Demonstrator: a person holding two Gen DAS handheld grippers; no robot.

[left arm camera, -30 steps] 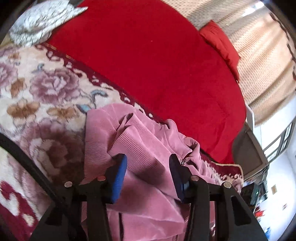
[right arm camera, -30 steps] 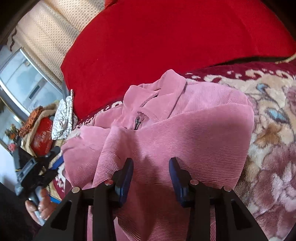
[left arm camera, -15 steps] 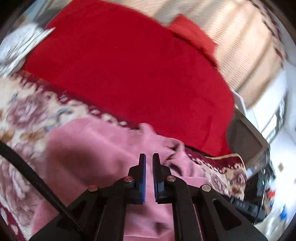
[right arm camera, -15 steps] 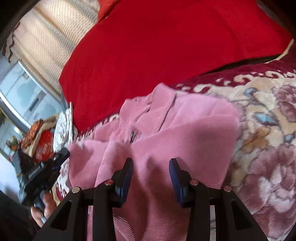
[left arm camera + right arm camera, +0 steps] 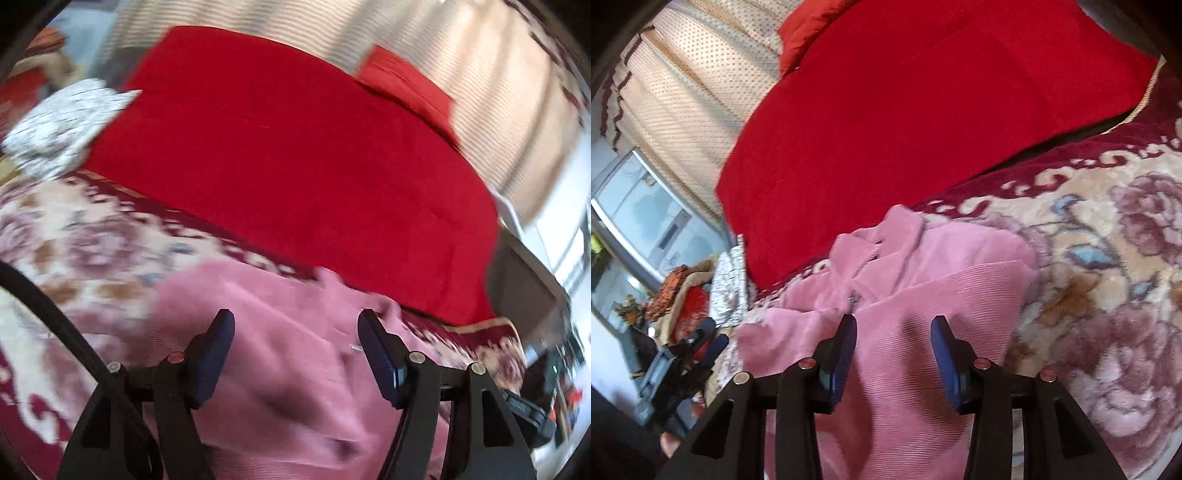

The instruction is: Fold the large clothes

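Note:
A pink corduroy jacket (image 5: pixel 280 354) lies partly folded on a floral bedspread (image 5: pixel 81 240); its collar and zipper point toward the red blanket. My left gripper (image 5: pixel 295 350) is open and empty above the jacket's middle. In the right wrist view the jacket (image 5: pixel 923 295) shows with a folded panel on top, and my right gripper (image 5: pixel 894 350) is open and empty just above that panel. The left gripper (image 5: pixel 687 354) also shows at the left edge of that view.
A red blanket (image 5: pixel 295 155) covers the far half of the bed, with a red pillow (image 5: pixel 406 88) behind it. A white patterned cloth (image 5: pixel 62 125) lies at the far left. Curtains (image 5: pixel 683 92) and a window stand beyond the bed.
My left gripper shut over the jacket half a second ago and has now opened wide and lifted off. The right gripper stayed open and drew back a little; the jacket lies flatter.

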